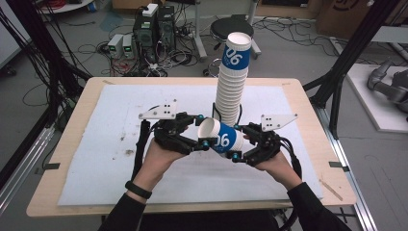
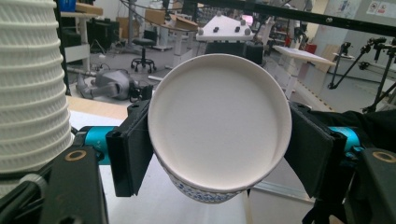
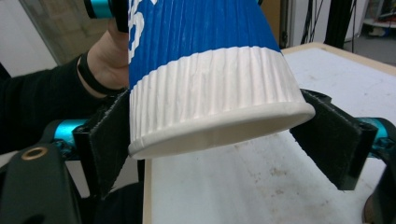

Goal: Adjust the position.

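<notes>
A blue-and-white ribbed paper cup (image 1: 225,138) lies on its side in the air above the white mat (image 1: 115,144), held between both grippers. My left gripper (image 1: 203,130) is shut on its open mouth end; in the left gripper view the cup's round white mouth (image 2: 219,126) sits between the two black jaws. My right gripper (image 1: 239,142) is shut on the base end, and the right gripper view has the jaws pressed on either side of the cup's white ribbed band (image 3: 210,98). A tall leaning stack of cups (image 1: 232,82) stands just behind, seen again as a stack of cups (image 2: 28,84).
The wooden table (image 1: 308,115) carries the stained mat. Black frame posts (image 1: 351,53) rise at both sides. On the floor behind are computers (image 1: 151,29), cables and a stool (image 1: 231,26). A grey robot arm (image 1: 389,84) lies at the far right.
</notes>
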A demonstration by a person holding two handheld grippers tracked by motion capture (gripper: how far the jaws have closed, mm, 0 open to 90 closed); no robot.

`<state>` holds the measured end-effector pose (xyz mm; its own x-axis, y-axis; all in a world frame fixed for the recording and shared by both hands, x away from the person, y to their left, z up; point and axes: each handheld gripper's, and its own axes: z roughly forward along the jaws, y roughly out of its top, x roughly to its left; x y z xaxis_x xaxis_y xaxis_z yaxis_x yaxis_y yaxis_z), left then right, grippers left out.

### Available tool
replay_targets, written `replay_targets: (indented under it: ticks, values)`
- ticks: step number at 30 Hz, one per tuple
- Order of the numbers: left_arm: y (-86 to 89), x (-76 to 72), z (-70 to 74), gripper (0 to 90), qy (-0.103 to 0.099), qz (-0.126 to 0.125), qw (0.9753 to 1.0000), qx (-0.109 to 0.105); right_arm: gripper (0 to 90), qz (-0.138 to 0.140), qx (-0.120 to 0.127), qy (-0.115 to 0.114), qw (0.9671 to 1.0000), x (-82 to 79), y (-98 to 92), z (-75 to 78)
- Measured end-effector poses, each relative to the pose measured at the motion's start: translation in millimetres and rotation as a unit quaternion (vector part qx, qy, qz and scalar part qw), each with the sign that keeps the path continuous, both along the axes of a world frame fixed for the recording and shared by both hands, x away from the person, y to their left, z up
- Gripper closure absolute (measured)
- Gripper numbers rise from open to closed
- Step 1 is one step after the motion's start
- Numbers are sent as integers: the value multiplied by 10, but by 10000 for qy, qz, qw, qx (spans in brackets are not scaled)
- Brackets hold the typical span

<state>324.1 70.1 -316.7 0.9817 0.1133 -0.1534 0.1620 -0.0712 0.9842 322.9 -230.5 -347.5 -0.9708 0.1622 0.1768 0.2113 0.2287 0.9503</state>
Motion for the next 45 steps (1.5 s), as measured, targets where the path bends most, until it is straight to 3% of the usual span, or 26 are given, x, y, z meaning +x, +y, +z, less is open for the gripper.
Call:
replay_targets:
  ticks: [5,6,7,10,12,13,14,15,16,17,18,20,23,26,27,28,30,31,32,34,36,39,45]
  values:
    - [-14,-5,35,282,72,-15,9990,436,180,46,-254,-139,9996,-1,-17,15]
    - [-17,-8,46,282,82,-9,9983,576,180,46,-254,-139,9996,-1,-17,15]
    - [-21,-10,58,264,77,0,9972,740,184,74,-405,-109,9991,-3,-22,25]
    - [-28,-24,84,262,88,20,9946,1029,190,86,-574,-137,9982,-2,-18,33]
    - [-33,-28,99,262,67,17,9912,1320,193,140,-664,-160,9976,-3,-9,33]
    - [-33,-28,99,262,67,17,9912,1320,193,145,-708,-173,9972,2,-6,30]
    - [-48,-34,102,261,82,-16,9874,1582,193,172,-769,-148,9968,1,-4,28]
    - [-61,-38,102,258,72,-28,9851,1720,193,194,-830,-143,9963,1,0,28]
    - [-61,-38,102,256,72,-28,9851,1720,193,208,-895,-170,9956,2,4,31]
    - [-89,-48,97,255,54,-42,9804,1970,194,202,-921,-167,9954,-5,9,35]
    - [-89,-48,97,256,54,-42,9804,1970,193,217,-960,-177,9950,-7,11,40]
    - [-105,-52,94,276,30,-28,9774,2116,193,227,-1046,-209,9940,-11,16,49]
    - [-100,-37,68,286,94,-142,9760,2170,193,237,-1078,-236,9936,-21,12,59]
    - [-89,-25,60,288,85,-173,9781,2072,176,223,-1048,-261,9939,-23,7,66]
    - [-72,-19,61,289,56,-180,9812,1920,160,185,-948,-257,9950,-19,1,73]
    - [-72,-19,61,290,56,-180,9812,1920,154,177,-887,-223,9956,-18,-5,79]
    - [-36,-14,71,292,-10,-181,9859,1661,153,163,-735,-153,9970,-11,-29,94]
    - [-36,-14,71,293,-10,-181,9859,1661,153,138,-646,-129,9977,-5,-43,101]
    - [-6,-14,78,293,-46,-126,9888,1486,152,108,-566,-98,9983,-2,-56,110]
    - [11,-12,83,294,-81,-99,9897,1426,134,37,-414,-29,9991,1,-78,123]
    - [59,-6,84,294,-114,-45,9936,1123,134,10,-296,17,9996,1,-94,130]
    - [77,-5,81,294,-122,-7,9951,979,134,-24,-110,139,9998,3,-98,129]
    - [77,-11,65,294,-253,-66,9972,695,134,-13,-2,223,9997,-2,-40,115]
